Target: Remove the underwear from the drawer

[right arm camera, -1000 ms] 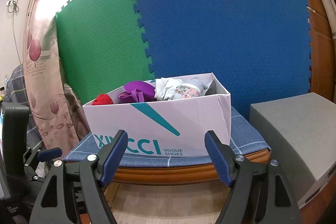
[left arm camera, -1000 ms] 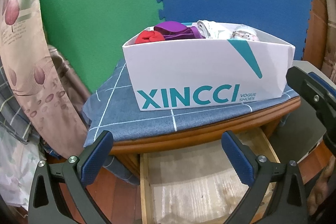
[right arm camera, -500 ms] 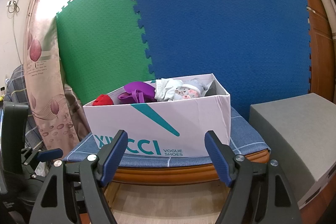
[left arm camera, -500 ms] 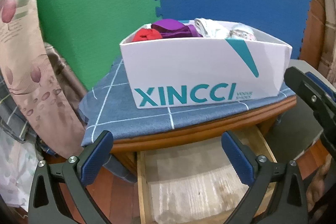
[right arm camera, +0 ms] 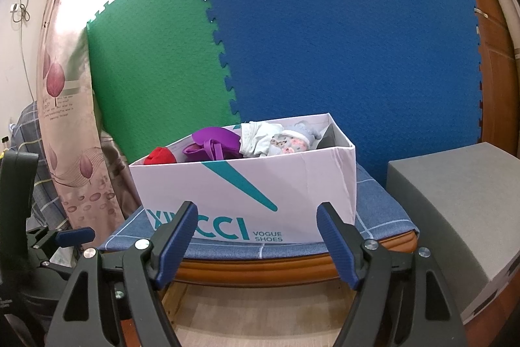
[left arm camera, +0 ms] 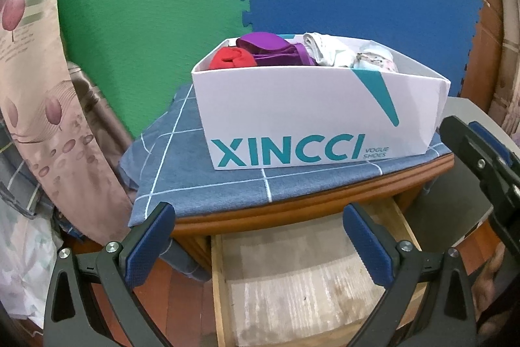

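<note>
We read "XINCCI VOGUE SHOES" on the white box [left arm camera: 312, 116], twelve o'clock of our tongs. Left tongs [left arm camera: 256, 228] and right tongs [right arm camera: 256, 226] gape wide, holding nothing, above the open drawer [left arm camera: 302, 282].

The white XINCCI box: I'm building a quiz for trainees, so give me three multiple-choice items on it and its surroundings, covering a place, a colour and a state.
1. Where does the white box stand?
A. inside the drawer
B. on the blue checked cloth over the wooden cabinet
C. on the grey block

2. What colour is the rolled garment at the box's left end?
A. red
B. yellow
C. black

3. How is the drawer under the cabinet top?
A. shut
B. pulled open, bare liner showing
C. removed

Answers: 1 B, the cloth spreads out under the box; 2 A, it sits bright red beside the purple garment; 3 B, its floor shows between the left gripper's open jaws.
</note>
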The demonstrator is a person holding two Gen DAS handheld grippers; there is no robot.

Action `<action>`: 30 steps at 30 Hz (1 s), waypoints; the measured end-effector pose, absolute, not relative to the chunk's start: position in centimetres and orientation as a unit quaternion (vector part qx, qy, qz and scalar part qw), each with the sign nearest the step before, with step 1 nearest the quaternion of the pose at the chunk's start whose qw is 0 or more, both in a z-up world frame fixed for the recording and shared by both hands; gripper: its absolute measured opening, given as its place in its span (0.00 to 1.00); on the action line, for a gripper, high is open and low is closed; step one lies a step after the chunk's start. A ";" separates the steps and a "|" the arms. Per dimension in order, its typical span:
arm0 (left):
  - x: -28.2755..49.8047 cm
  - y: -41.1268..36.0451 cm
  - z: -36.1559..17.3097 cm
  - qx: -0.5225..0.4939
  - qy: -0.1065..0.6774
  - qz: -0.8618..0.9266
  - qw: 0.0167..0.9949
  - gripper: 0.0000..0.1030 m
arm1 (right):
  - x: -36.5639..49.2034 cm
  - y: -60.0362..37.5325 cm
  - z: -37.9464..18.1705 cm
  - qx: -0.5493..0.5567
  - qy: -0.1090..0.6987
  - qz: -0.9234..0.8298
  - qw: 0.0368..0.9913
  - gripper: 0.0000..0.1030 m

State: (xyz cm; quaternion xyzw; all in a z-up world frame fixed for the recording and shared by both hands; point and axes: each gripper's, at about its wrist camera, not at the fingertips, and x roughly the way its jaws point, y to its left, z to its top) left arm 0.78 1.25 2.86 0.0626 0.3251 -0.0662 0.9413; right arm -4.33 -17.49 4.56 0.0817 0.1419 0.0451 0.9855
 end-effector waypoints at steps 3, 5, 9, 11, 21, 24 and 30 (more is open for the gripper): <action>0.9 1.4 2.7 0.059 0.330 -0.064 0.940 1.00 | -4.3 -17.5 4.6 0.083 0.143 0.046 0.985 0.75; 1.0 1.5 2.7 0.057 0.332 -0.063 0.939 1.00 | -4.3 -17.5 4.6 0.082 0.142 0.045 0.985 0.75; 1.1 1.6 2.8 0.055 0.331 -0.059 0.940 1.00 | -4.3 -17.5 4.6 0.082 0.142 0.046 0.985 0.75; 1.1 1.6 2.7 0.053 0.332 -0.061 0.940 1.00 | -4.4 -17.5 4.6 0.082 0.141 0.046 0.986 0.75; 0.5 1.5 3.3 0.057 0.311 -0.050 0.947 1.00 | -4.5 -17.5 4.6 0.082 0.140 0.048 0.986 0.75; 0.6 1.4 3.3 0.057 0.314 -0.053 0.946 1.00 | -4.6 -17.5 4.6 0.082 0.139 0.047 0.986 0.75; 0.8 1.7 3.3 0.051 0.318 -0.058 0.945 1.00 | -4.6 -17.5 4.6 0.082 0.140 0.048 0.986 0.75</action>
